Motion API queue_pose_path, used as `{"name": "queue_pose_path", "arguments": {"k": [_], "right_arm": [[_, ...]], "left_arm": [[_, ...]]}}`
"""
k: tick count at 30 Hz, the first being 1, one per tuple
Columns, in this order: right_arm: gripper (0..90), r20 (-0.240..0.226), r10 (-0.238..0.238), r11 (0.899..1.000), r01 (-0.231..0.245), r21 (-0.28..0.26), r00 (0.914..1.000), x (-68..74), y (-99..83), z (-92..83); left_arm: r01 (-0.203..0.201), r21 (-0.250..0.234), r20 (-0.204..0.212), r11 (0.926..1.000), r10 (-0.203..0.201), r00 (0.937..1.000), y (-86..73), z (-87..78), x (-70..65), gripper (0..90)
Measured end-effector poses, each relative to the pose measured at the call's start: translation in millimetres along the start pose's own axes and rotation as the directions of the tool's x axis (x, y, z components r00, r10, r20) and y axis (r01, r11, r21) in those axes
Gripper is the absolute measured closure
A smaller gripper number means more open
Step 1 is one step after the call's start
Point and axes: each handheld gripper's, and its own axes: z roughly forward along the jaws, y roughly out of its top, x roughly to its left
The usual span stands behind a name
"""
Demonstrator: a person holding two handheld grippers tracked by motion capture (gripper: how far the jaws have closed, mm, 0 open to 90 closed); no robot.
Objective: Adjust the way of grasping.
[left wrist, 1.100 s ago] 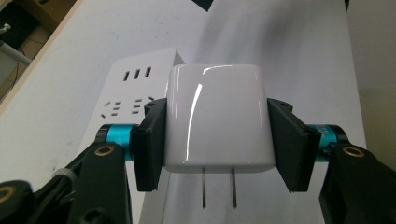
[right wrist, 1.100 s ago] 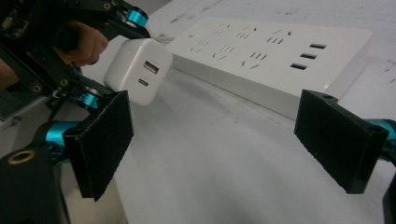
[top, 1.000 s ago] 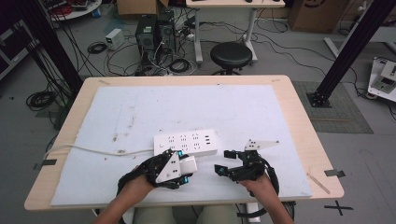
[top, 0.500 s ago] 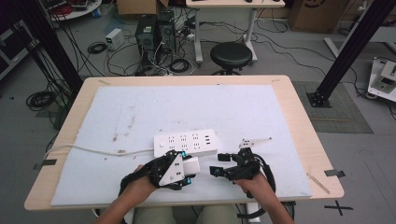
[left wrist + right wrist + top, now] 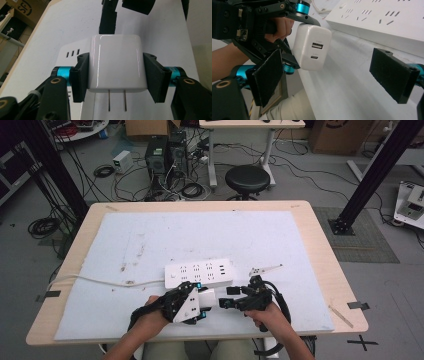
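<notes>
Near the front edge of the surface (image 5: 300, 245), the left gripper (image 5: 202, 301) clenched its fingers (image 5: 80, 77) on a white charger (image 5: 116, 62), lifted just short of the power strip (image 5: 199, 272). Plugging in remained undone. Close at right, the right gripper (image 5: 226, 297) stood released, holding nothing.

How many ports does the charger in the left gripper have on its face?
2: on the white charger, a larger port sits above a smaller one, facing the right gripper; other faces may hide more.

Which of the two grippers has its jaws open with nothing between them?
The right gripper: its pads stand apart, empty. The left gripper clamps the white charger.
</notes>
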Motion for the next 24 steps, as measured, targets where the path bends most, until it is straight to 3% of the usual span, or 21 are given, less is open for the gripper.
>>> {"name": "queue_pose_path", "arguments": {"k": [8,24], "right_arm": [[11.9,-0.021,0.017,1.000,-0.017,0.015,0.9996,0.2,2.6,5.9],[12.6,-0.058,0.043,0.998,-0.040,0.044,0.9974,-1.0,8.5,20.0]], "left_arm": [[-0.034,0.001,-0.011,0.9994,0.034,0.9993,1.6,2.4,-2.4,42.5],[-0.043,-0.009,-0.011,0.9990,0.043,0.9990,5.7,5.3,-4.0,42.5]]}}
